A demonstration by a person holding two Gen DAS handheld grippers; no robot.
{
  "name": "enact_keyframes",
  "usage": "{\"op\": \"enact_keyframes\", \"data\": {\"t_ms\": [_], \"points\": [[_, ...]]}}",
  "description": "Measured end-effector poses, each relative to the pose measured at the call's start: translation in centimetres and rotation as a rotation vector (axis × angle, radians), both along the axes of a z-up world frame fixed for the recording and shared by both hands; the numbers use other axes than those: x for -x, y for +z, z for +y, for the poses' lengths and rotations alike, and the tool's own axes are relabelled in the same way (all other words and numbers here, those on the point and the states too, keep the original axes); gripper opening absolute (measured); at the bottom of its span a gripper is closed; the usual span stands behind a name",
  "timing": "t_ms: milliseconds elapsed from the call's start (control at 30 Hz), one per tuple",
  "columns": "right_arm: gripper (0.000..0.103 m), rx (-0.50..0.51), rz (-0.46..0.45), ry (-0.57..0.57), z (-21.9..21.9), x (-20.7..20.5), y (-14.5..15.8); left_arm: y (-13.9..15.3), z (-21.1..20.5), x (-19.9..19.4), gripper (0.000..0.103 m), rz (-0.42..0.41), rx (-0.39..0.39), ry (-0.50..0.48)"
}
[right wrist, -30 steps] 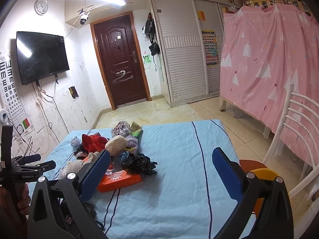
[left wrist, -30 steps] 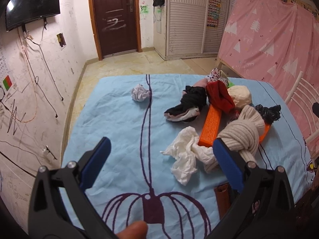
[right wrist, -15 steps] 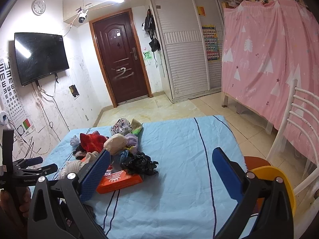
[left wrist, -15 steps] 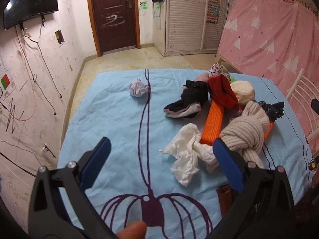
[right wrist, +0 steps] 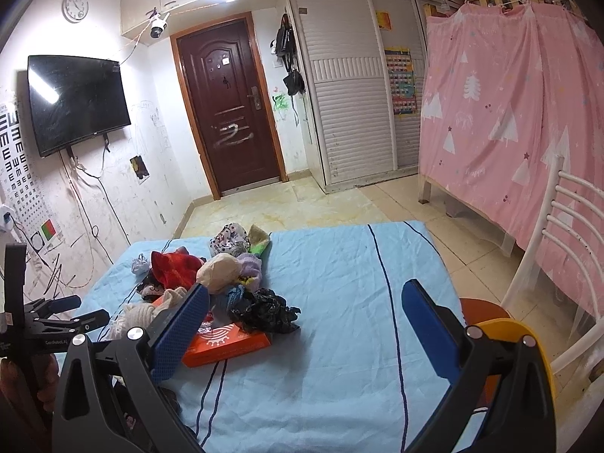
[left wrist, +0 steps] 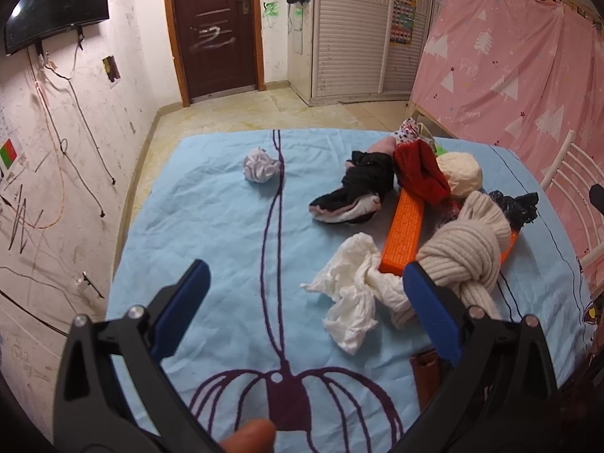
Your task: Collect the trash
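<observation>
**On the blue sheet: both claws spread wide, trash untouched**

On the light blue bedsheet lies a heap of clutter. The left gripper hangs above the sheet with its blue jaws spread and nothing between them. Just ahead of its right finger lies a crumpled white tissue, touching a knotted cream knit bundle and the end of an orange box. A smaller crumpled white wad sits apart, near the far edge beside the purple line. A black plastic bag rests at the right of the heap, beyond a red cloth.

The right gripper is likewise released and empty, held over the bare side of the sheet, with the black bag and the orange box just left of centre. A white chair stands at the right.
</observation>
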State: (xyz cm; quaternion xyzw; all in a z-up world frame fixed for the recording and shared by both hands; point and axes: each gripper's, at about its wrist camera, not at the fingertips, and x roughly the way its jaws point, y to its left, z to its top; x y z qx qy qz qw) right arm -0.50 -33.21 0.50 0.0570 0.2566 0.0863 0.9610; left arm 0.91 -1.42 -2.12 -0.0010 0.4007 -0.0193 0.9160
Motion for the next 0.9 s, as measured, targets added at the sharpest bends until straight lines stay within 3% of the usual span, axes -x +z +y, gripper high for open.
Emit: {"op": "enact_keyframes", "data": {"t_ms": [900], "points": [[0.095,-0.002,0.016,0.015,0.2,-1.5,-0.9,-1.2,-0.3,-1.0,0.098,0.036,-0.01,-0.016]]}}
